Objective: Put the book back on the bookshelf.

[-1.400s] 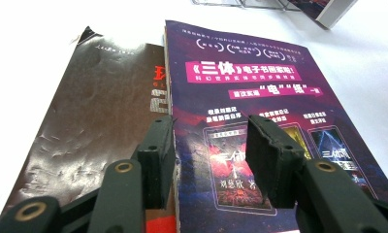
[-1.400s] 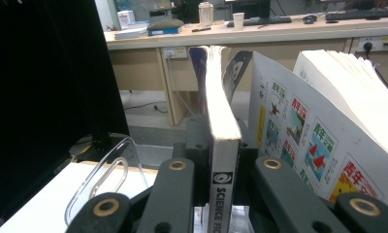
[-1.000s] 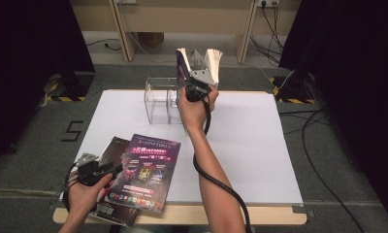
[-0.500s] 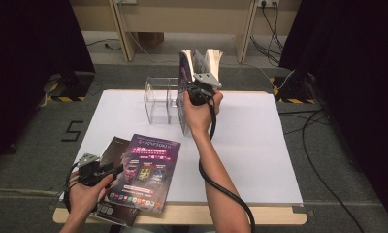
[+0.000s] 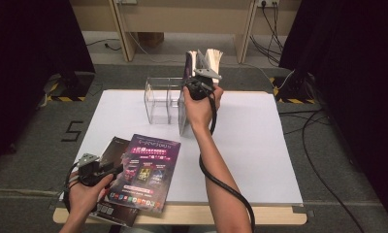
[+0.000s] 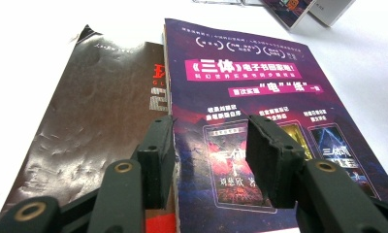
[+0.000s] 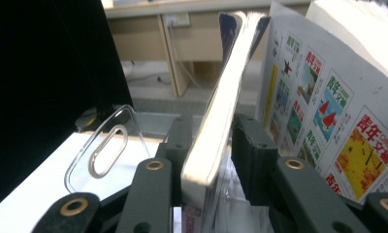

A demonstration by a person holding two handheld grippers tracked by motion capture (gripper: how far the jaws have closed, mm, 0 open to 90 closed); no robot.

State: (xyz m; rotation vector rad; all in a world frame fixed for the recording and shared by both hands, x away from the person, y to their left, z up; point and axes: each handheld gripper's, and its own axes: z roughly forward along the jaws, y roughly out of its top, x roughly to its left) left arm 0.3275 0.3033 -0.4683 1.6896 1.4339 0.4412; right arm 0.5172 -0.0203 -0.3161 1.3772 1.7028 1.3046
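High view first: my right hand-held gripper [image 5: 200,73] is up at the clear rack [image 5: 163,99] on the far side of the bench [image 5: 260,145], at the rack's right end, where a white-edged book [image 5: 185,104] stands upright. In the right gripper view that book [image 7: 216,116] sits between the jaws, which have just been opening; the left pad seems to touch it while the right pad stands clear, so nothing is pinched. Just right of it stands another book [image 7: 323,111] with small colourful covers printed on its back. Well nearer me than the rack, my left hand-held gripper [image 6: 206,160] hovers spread over a purple book [image 6: 260,107] lying flat on a dark magazine [image 6: 90,131].
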